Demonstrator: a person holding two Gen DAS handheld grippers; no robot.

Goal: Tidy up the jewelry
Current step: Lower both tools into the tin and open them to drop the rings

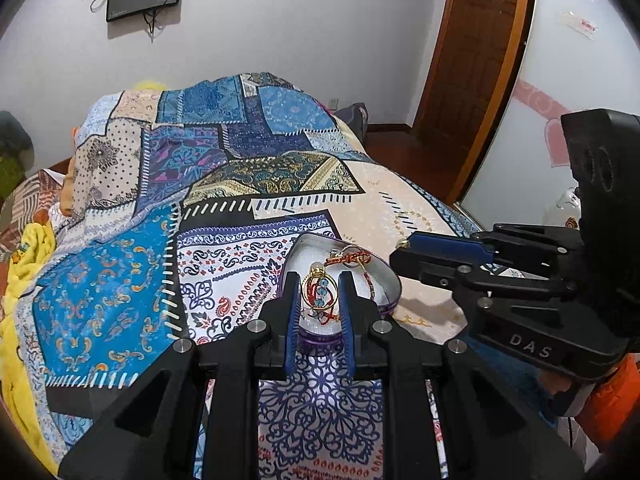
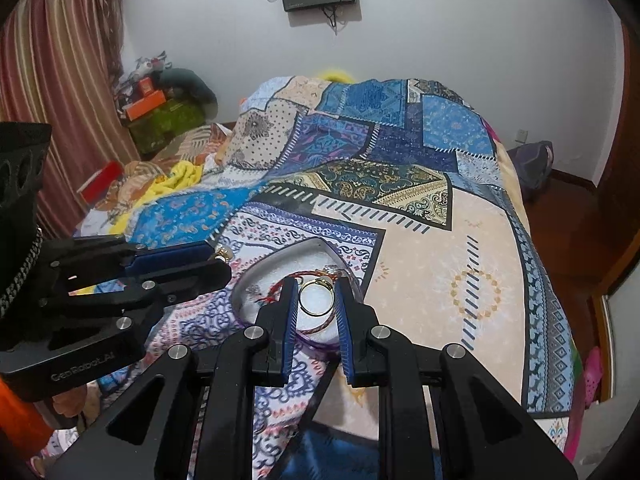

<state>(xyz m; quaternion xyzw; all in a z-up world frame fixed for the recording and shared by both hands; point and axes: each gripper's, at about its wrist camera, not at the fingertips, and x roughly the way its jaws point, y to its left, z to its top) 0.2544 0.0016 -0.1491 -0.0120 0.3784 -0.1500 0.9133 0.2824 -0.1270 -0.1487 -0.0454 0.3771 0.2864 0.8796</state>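
Heart-shaped box [image 1: 386,280] on the quilt [image 1: 120,280] holds the jewelry [image 1: 320,292]; both the left gripper [image 1: 319,300] and right gripper [image 2: 316,304], parted and empty, hover above it; a careless pinch risks snagging the red cord [image 1: 352,258]

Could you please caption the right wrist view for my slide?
Open right gripper poised over a heart-shaped jewelry box holding a gold ring.

Both tools are matte black plastic, built from angular linkage arms with triangular cut-outs and round silver screw heads at the joints. The left gripper [image 1: 319,304] has black fingers [image 1: 292,312] lined with ribbed blue pads — the right gripper [image 2: 316,308] matches, its fingers [image 2: 343,320] blue-padded too. The right body carries pale "DAS" lettering; the left reads "GenRobot.AI". An orange sleeve [image 1: 612,396] shows behind the right tool.
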